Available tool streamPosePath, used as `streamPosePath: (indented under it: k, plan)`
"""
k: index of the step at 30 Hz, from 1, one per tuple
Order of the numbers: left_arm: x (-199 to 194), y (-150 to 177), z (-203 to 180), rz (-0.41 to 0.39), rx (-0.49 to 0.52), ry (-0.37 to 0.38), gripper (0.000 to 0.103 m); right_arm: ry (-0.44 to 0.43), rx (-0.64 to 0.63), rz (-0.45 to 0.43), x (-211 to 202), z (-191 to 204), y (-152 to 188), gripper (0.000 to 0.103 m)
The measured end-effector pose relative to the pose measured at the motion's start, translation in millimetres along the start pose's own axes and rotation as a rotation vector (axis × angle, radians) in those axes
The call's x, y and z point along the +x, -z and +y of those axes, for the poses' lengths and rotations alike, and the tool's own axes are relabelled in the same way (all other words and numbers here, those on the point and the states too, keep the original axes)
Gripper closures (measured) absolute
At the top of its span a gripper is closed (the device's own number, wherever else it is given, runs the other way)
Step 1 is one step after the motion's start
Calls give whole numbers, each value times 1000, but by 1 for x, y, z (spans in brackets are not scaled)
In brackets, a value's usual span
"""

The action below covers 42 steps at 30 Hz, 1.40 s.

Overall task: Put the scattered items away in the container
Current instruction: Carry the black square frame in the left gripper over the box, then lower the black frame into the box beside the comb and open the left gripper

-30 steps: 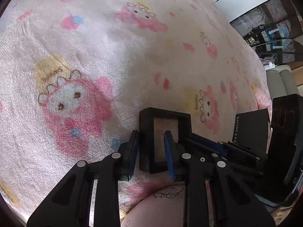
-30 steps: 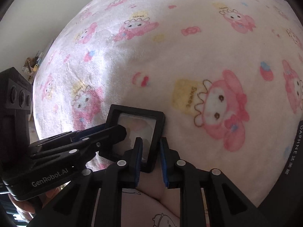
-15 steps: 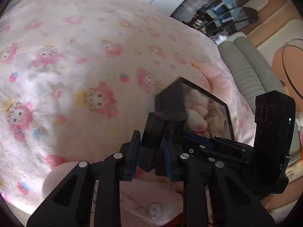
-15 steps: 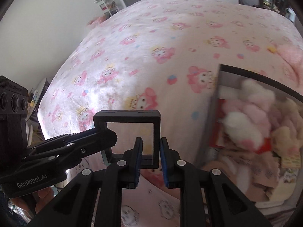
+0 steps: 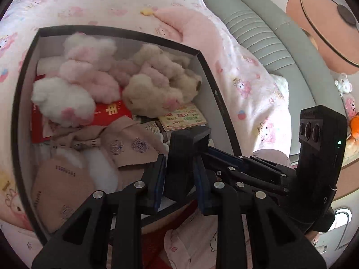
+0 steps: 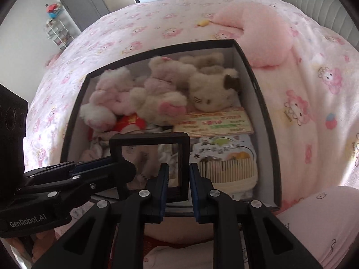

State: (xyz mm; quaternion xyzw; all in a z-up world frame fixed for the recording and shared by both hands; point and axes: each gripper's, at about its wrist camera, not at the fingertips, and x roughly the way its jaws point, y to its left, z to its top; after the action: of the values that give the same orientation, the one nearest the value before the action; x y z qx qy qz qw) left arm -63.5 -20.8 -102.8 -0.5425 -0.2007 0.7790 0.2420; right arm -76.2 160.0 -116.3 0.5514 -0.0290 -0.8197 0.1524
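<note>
A small black square frame with a clear pane (image 6: 154, 154) is held by both grippers above the near end of a black open box (image 6: 264, 116). My right gripper (image 6: 178, 185) is shut on the frame's lower right edge. My left gripper (image 5: 179, 179) is shut on the frame (image 5: 186, 148), seen edge-on there; its fingers (image 6: 107, 172) reach in from the left in the right wrist view. The box (image 5: 21, 103) holds plush toys (image 5: 89, 83), cards (image 6: 215, 121), a comb (image 6: 226, 168) and paper packets (image 5: 128, 143).
The box sits on a pink cartoon-print blanket (image 6: 309, 103) over a bed. A pink pillow (image 6: 262, 35) lies beyond the box's far right corner. A grey padded headboard (image 5: 276, 40) runs along the right. A door and shelves stand far back.
Both grippers lifted the frame off the blanket and carried it to the right. It now hangs over the open box, which has come fully into view.
</note>
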Motion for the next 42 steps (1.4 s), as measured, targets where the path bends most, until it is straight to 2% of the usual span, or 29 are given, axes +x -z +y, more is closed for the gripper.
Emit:
streamPosePath:
  k: [3, 6, 9, 11, 12, 14, 18, 27, 30, 32, 35, 37, 42]
  plan:
    - [18, 1, -5, 35, 1, -35, 79, 15, 9, 22, 15, -13, -1, 86]
    - [24, 2, -4, 45, -5, -77, 79, -17, 34, 39, 21, -19, -3, 86]
    - [12, 4, 2, 10, -47, -56, 79, -19, 37, 11, 17, -19, -4, 86]
    - [1, 5, 6, -37, -65, -85, 79, -29, 49, -10, 13, -21, -3, 87]
    - [-3, 5, 7, -58, -71, -109, 79, -24, 55, -21, 11, -22, -3, 87]
    - [-9, 7, 5, -76, -69, -144, 87, 5, 63, -42, 8, -23, -2, 86]
    - [2, 8, -2, -30, -29, -188, 90, 9, 54, -24, 16, -19, -4, 86]
    - [33, 6, -6, 35, -48, -79, 90, 67, 71, -33, 17, -15, -5, 85]
    - [21, 7, -1, 1, -73, -49, 90, 55, 86, -37, 15, -16, -3, 85]
    - [9, 8, 2, -30, -81, -62, 90, 42, 84, -58, 13, -20, -1, 85]
    - [-4, 9, 7, -47, -72, -97, 90, -39, 41, -86, 5, -20, 8, 85]
    - [-6, 10, 12, -44, -72, -106, 90, -81, -1, -73, 8, -13, 7, 85]
    - [1, 13, 16, -24, -87, -99, 90, -64, -65, -2, 23, 2, 0, 83]
